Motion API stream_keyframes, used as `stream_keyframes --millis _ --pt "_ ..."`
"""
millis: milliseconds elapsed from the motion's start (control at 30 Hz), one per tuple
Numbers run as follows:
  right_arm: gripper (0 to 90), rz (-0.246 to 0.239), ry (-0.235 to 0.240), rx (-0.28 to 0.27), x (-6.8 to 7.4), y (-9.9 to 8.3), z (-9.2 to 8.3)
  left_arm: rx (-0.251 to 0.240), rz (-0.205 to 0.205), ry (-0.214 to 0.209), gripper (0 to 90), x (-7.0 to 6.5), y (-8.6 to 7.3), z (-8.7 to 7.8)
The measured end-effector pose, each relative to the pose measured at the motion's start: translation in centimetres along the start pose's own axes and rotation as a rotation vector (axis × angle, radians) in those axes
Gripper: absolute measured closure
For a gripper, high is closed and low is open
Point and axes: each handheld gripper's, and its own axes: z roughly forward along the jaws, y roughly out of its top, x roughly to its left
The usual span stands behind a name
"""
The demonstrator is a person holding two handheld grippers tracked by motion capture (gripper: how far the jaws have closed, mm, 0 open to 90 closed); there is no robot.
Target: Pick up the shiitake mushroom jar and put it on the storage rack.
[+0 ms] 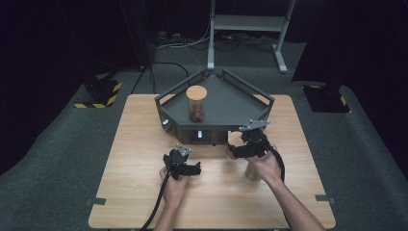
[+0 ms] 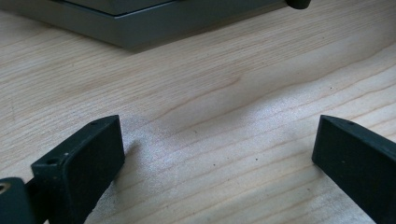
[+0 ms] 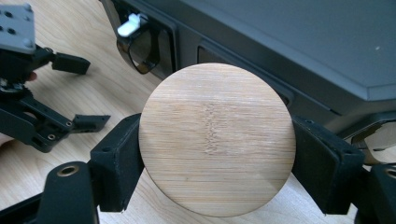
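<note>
We read it as half done: one bamboo-lidded jar (image 1: 196, 102) sits in the grey tray (image 1: 231, 103). Right tongs (image 3: 217, 158) pinch a second jar's lid (image 3: 217, 140) at the tray's 6 o'clock, still on the tabletop (image 1: 144, 144). Left tongs (image 2: 219, 158) spread, empty.

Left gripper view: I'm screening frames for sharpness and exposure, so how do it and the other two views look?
Left gripper view: table grain sharp, soft sheen between the jaws. Right gripper view: wooden lid crisp, evenly lit. High view: table lit, surroundings dark, image soft.

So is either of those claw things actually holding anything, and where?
The right gripper clamps a round wooden lid by its rim, one jaw at each side. The left gripper is open, holding nothing.
</note>
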Motion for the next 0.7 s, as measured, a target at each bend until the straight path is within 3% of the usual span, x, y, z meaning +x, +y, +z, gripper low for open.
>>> stream_keyframes --millis 700 --pt "24.0 0.015 0.061 -0.012 -0.9 2.6 -2.3 -0.001 -0.001 0.000 2.2 0.0 0.0 0.0"
